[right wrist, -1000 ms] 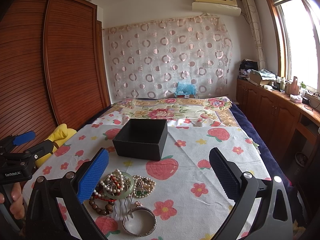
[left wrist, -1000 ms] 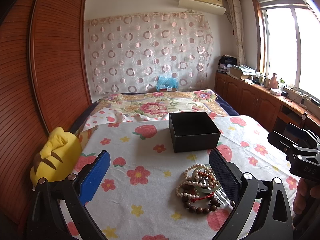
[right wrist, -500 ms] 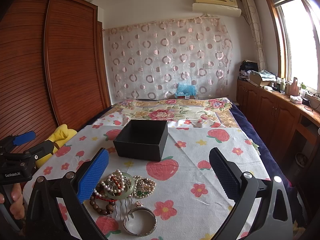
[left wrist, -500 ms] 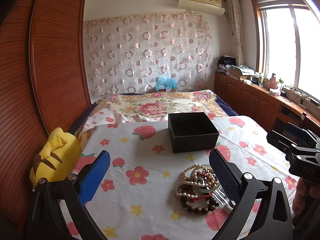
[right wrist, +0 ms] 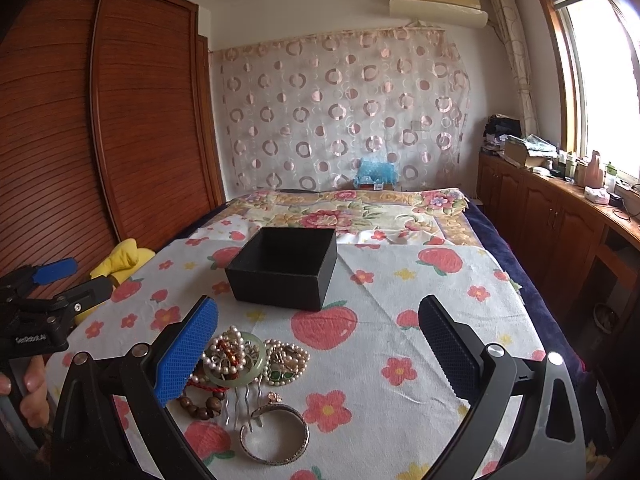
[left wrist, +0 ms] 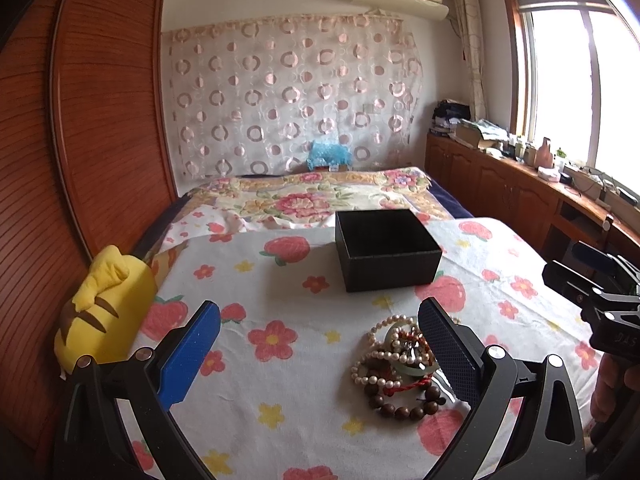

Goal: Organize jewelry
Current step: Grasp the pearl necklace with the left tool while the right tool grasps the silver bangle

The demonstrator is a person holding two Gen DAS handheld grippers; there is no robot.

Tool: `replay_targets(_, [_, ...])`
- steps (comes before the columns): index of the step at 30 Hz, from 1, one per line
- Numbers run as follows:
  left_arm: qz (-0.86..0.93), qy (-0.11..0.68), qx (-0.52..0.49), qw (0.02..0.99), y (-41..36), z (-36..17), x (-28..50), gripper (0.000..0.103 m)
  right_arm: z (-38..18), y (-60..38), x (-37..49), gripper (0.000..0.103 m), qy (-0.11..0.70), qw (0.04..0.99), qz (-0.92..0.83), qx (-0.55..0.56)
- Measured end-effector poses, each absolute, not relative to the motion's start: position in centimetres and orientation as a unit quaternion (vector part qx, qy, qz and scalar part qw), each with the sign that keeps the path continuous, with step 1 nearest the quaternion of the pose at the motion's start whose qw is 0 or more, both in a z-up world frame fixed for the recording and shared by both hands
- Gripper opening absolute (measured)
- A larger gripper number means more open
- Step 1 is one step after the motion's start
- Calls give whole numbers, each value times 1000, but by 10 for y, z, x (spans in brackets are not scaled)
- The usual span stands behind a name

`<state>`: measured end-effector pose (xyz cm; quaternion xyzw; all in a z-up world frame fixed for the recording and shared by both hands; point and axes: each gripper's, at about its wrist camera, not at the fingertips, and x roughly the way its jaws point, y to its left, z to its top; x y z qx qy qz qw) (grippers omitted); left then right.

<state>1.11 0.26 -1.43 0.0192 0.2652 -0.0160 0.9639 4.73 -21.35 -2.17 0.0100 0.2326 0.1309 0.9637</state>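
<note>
A pile of jewelry (left wrist: 400,364) lies on the flowered cloth: pearl strands, a green jade bangle (right wrist: 236,364), brown wooden beads (left wrist: 404,404), a hair comb and a silver bangle (right wrist: 276,434). An open, empty black box (left wrist: 386,250) stands behind it, also in the right wrist view (right wrist: 282,268). My left gripper (left wrist: 320,354) is open, its right finger beside the pile. My right gripper (right wrist: 318,354) is open, its left finger next to the pile. Both hold nothing.
A yellow plush toy (left wrist: 104,312) lies at the cloth's left edge by the wooden wardrobe (left wrist: 80,160). A floral bedspread (left wrist: 316,196) lies beyond the box. A wooden counter (right wrist: 580,216) with clutter runs along the right under the window.
The left wrist view has shifted slightly, so the box and the pile sit a little further left in it. Both grippers stay open.
</note>
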Motion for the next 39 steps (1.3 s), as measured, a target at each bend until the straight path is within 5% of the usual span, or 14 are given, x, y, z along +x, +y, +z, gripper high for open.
replay_targets(21, [-88,383,16,920,18,-87,51,95,-100,-202,64,49,373,904,204,-40])
replay_targets(28, [-124,419,2,899,15,-100,68,60,-109,-198,64,44,392,892,220,-46])
replay_targets(39, [-134,456,67,877,-4,-111,90,45,-106,-195,67,43,395,888,229,-55])
